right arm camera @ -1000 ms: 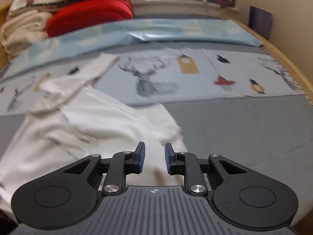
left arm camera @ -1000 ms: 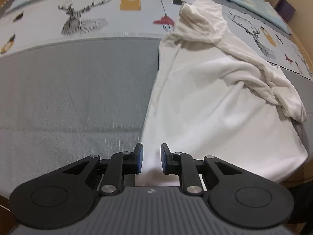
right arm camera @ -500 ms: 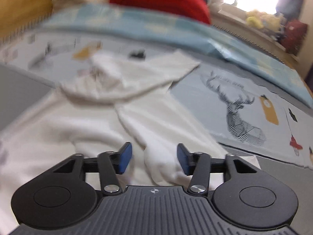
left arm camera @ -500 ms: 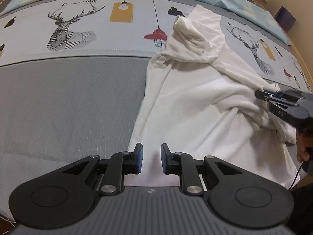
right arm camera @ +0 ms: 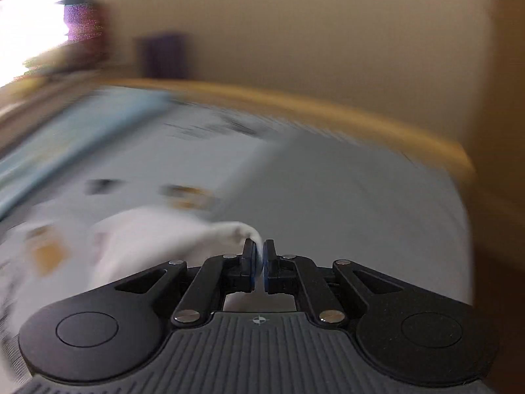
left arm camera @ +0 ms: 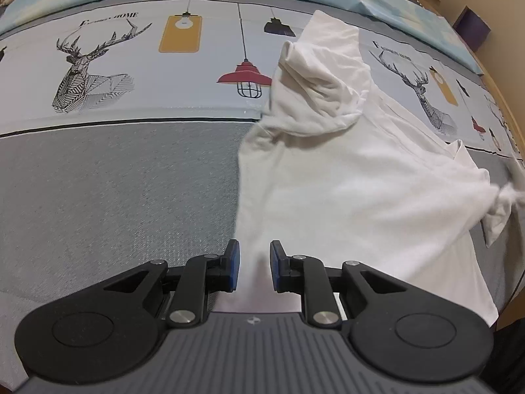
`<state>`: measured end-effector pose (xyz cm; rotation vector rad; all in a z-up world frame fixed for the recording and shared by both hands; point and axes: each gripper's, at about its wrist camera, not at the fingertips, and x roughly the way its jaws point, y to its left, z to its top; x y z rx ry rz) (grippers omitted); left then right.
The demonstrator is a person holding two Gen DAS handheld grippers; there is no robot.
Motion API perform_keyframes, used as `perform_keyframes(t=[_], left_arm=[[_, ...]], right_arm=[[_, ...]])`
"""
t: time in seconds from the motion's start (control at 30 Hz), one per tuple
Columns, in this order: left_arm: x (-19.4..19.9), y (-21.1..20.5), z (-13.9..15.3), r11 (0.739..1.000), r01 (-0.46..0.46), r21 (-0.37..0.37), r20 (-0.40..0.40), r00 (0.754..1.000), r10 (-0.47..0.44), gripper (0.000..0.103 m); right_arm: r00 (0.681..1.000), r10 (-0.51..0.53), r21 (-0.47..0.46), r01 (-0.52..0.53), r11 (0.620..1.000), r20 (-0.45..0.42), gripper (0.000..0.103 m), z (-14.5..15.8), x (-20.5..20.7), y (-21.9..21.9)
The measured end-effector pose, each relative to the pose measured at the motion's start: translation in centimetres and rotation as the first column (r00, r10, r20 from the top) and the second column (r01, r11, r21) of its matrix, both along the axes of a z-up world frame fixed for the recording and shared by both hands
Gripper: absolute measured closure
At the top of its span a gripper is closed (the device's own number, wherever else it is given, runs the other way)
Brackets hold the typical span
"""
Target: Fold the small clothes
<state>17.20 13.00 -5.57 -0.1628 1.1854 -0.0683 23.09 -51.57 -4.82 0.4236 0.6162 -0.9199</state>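
Observation:
A white shirt [left arm camera: 354, 190] lies spread on the bed, its left sleeve bunched at the top and its right sleeve stretched out toward the right edge. My left gripper [left arm camera: 253, 271] is open, its blue pads either side of the shirt's lower left hem, gripping nothing. In the blurred right wrist view my right gripper [right arm camera: 259, 264] is shut on a pinch of the white shirt's sleeve [right arm camera: 229, 231] and holds it pulled out to the right.
The bed has a grey cover [left arm camera: 115, 190] and a printed band with deer and lamps [left arm camera: 88, 72]. A wooden bed edge [right arm camera: 328, 105] and a beige wall [right arm camera: 328, 26] lie to the right. A dark purple box [left arm camera: 472, 29] stands by the wall.
My right gripper closed on the shirt's right sleeve and swung quickly to the right, pulling the sleeve out flat. My left gripper stayed open at the hem and moved slightly forward.

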Motion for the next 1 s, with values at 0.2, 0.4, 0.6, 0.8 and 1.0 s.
perform_keyframes(t=[0.2, 0.4, 0.6, 0.8, 1.0], left_arm=[[0.2, -1.1, -0.3, 1.0, 0.012, 0.005, -0.007, 1.0, -0.012, 0.082], [0.7, -2.4, 1.0, 0.999, 0.017, -0.042, 0.098, 0.995, -0.013, 0.082], [6.1, -3.9, 1.1, 0.998, 0.027, -0.062, 0.194, 0.981, -0.014, 0.078], [12.7, -4.5, -0.3, 0.997, -0.071, -0.03, 0.283, 0.956, 0.076, 0.03], [17.4, -3.6, -2.7, 0.983, -0.159, -0.088, 0.266, 0.948, 0.177, 0.03]], right_arm=[[0.986, -0.034, -0.242, 0.073, 0.967, 0.163, 0.101, 2.6, -3.0, -1.9], [0.97, 0.145, 0.014, -0.15, 0.989, 0.197, 0.097, 2.2, -2.3, 0.3], [0.786, 0.591, 0.222, -0.618, 0.754, 0.183, 0.053, 0.7, 3.1, 8.8], [0.692, 0.71, 0.332, -0.645, 0.689, -0.13, 0.052, -4.2, 6.6, 15.0], [0.658, 0.709, 0.213, -0.677, 0.705, -0.254, 0.087, -4.3, 8.5, 17.2]])
